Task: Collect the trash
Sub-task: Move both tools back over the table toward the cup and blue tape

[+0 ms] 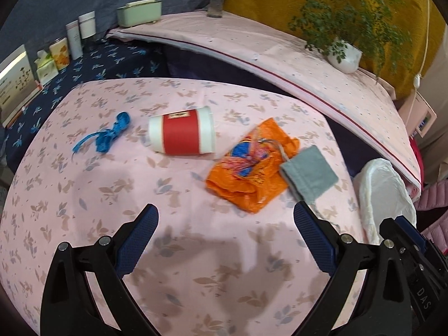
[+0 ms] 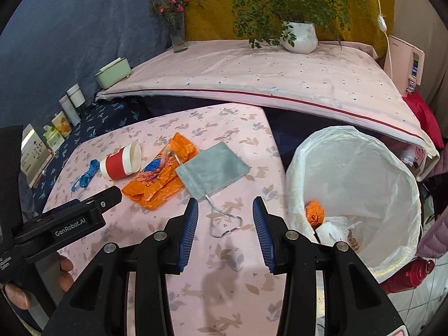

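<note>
On the pink floral tablecloth (image 1: 84, 190) lie a blue ribbon scrap (image 1: 107, 135), a red-and-white paper cup (image 1: 182, 132) on its side, a crumpled orange plastic bag (image 1: 246, 165) and a grey drawstring pouch (image 1: 309, 175) resting partly on the bag. My left gripper (image 1: 225, 215) is open and empty, hovering in front of them. My right gripper (image 2: 225, 205) is open and empty above the pouch's cord (image 2: 224, 221), with the pouch (image 2: 212, 168), orange bag (image 2: 159, 179), cup (image 2: 121, 162) and ribbon (image 2: 86, 175) beyond. A white-lined trash bin (image 2: 364, 173) stands right of the table, holding orange and white scraps.
A raised pink-covered shelf (image 2: 266, 75) behind carries a potted plant (image 2: 299, 36), a flower vase (image 2: 177, 37) and a green box (image 2: 113, 72). Tins and boxes (image 1: 60, 53) line a dark blue cloth at left. A red bottle (image 2: 408, 274) lies by the bin.
</note>
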A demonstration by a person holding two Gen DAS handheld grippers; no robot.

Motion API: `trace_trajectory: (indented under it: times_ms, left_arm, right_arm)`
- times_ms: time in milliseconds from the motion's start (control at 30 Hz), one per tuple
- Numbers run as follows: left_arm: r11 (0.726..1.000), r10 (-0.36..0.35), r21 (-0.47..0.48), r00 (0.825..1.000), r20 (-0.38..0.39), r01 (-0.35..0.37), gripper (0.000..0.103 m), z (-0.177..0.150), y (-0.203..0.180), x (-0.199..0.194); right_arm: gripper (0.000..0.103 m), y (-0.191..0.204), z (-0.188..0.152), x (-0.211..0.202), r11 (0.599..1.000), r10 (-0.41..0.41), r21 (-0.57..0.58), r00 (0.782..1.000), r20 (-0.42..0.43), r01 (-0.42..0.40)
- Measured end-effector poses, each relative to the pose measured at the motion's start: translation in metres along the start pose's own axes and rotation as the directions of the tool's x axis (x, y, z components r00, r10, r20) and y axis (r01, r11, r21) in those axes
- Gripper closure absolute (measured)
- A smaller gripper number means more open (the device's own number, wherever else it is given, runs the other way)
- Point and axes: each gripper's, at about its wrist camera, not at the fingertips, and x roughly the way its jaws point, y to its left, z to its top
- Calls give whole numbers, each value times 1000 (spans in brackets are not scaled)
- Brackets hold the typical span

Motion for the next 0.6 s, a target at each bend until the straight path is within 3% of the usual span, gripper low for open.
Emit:
trace_trajectory:
  times_ms: [400, 600]
  left_arm:
    - [990, 140, -14, 990, 21, -140, 10, 12, 78, 12]
    - [990, 138, -1, 990, 12, -138, 10, 36, 120, 29]
  right_arm:
    - [63, 67, 10, 37, 994, 74, -79, 996, -54, -78]
    - [63, 103, 28, 70, 983, 150, -89, 984, -92, -158]
